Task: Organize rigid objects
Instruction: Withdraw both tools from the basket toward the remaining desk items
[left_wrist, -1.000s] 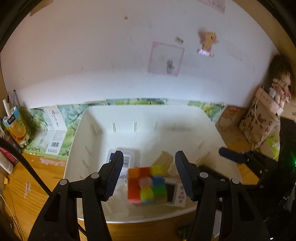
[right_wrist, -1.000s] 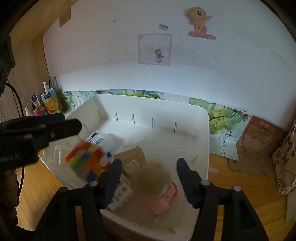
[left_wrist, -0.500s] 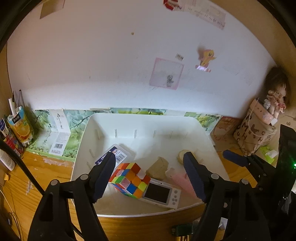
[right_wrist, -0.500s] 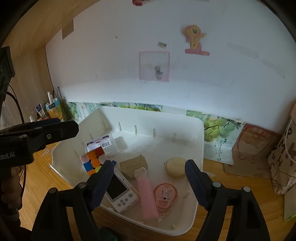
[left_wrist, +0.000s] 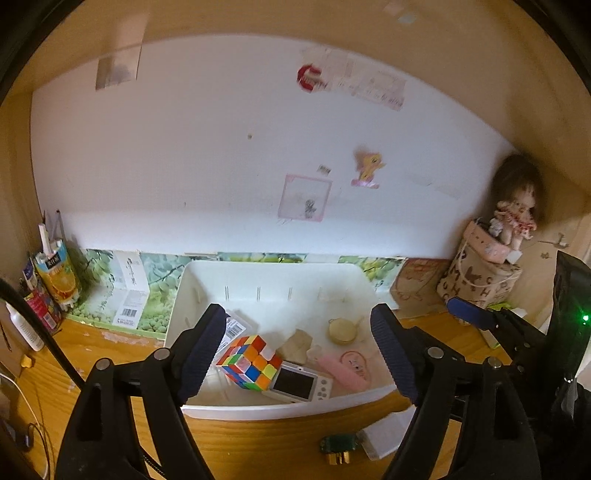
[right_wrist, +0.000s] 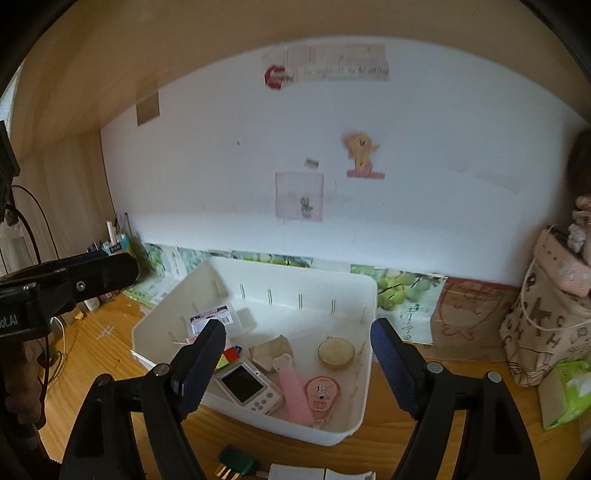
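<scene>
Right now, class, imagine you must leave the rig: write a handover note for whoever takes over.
Left gripper: open, holding nothing; its fingers have just been opening.
Right gripper: open, holding nothing, likewise just been opening.
In the white bin: puzzle cube, small camera, pink case, round pink tin, round beige disc, tan piece, clear barcode box.
Done: those items binned.
Left: green plug and white block on the desk in front, if they belong.
</scene>
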